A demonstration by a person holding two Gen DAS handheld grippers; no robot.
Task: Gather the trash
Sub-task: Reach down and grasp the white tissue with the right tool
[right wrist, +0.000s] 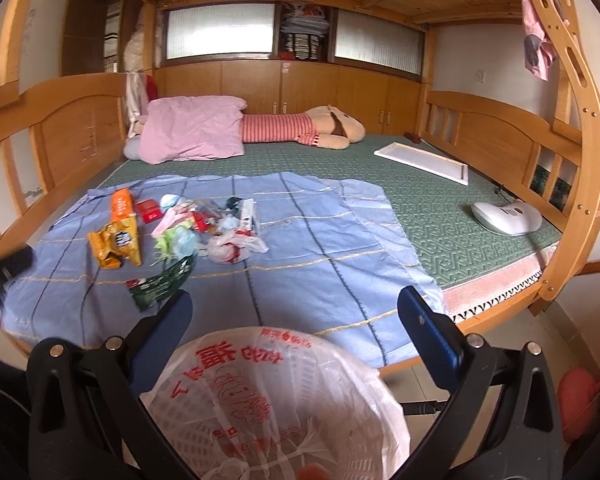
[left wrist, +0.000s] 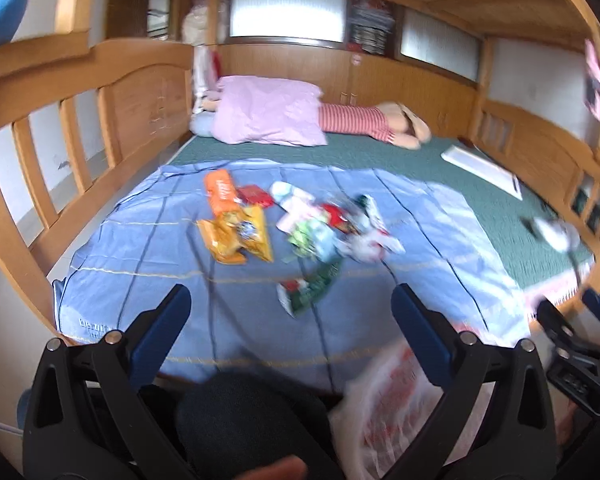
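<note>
A heap of trash lies on the blue sheet (left wrist: 140, 240): an orange wrapper (left wrist: 220, 192), a yellow snack bag (left wrist: 236, 236), a red box (left wrist: 254, 195), a dark green wrapper (left wrist: 312, 286) and a crumpled white bag (left wrist: 364, 246). My left gripper (left wrist: 291, 292) is open, hovering short of the green wrapper. A white plastic bag with red print (right wrist: 268, 396) lines a round basket below my right gripper (right wrist: 297, 296), whose fingers are spread wide with nothing between the tips. In the right wrist view the yellow snack bag (right wrist: 118, 242) and green wrapper (right wrist: 162, 282) lie to the front left.
A pink pillow (right wrist: 192, 132) and striped plush toy (right wrist: 300, 130) lie at the far end of the green mat (right wrist: 440, 216). A white board (right wrist: 422, 162) and white device (right wrist: 504, 216) sit right. Wooden rails (right wrist: 60, 120) and a ladder (right wrist: 580, 120) enclose the bed.
</note>
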